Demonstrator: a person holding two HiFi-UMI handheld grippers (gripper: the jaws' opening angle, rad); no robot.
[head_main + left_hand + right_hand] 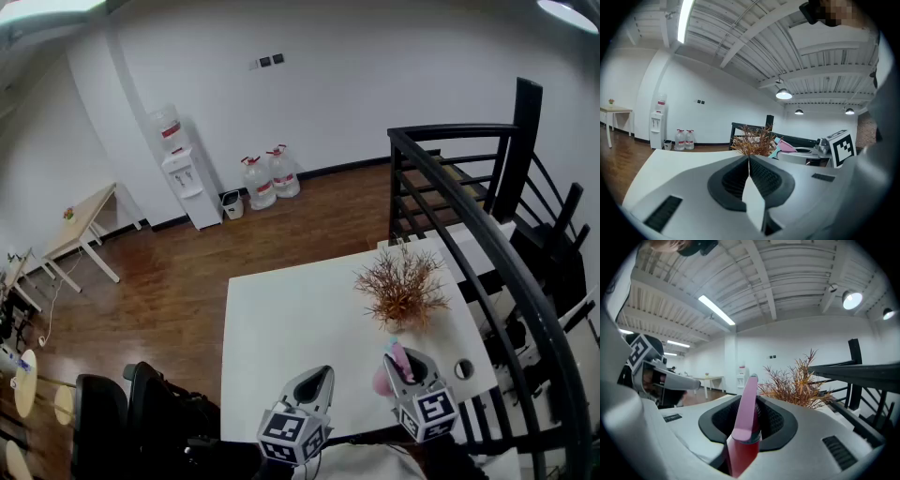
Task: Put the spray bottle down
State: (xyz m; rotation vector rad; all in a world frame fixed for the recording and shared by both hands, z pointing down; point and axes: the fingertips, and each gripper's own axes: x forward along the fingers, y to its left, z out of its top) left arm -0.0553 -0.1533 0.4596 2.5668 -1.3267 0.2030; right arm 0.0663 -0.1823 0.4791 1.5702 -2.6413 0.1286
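A pink spray bottle (385, 373) is clamped in my right gripper (401, 360), low over the near right part of the white table (291, 319). In the right gripper view the bottle (746, 427) stands between the jaws, its pink trigger head pointing forward past the gripper's (750, 401) tips. My left gripper (321, 377) hovers beside it to the left, shut with nothing in it; in the left gripper view its jaws (749, 161) meet in a thin line. From there the bottle (785, 146) and the right gripper's marker cube (840, 147) show on the right.
A dried orange-brown plant (401, 289) stands on the table just beyond the right gripper. A round cable hole (463, 369) is near the table's right edge. A black stair railing (487, 234) runs along the right. Black chairs (122, 412) stand left of the table.
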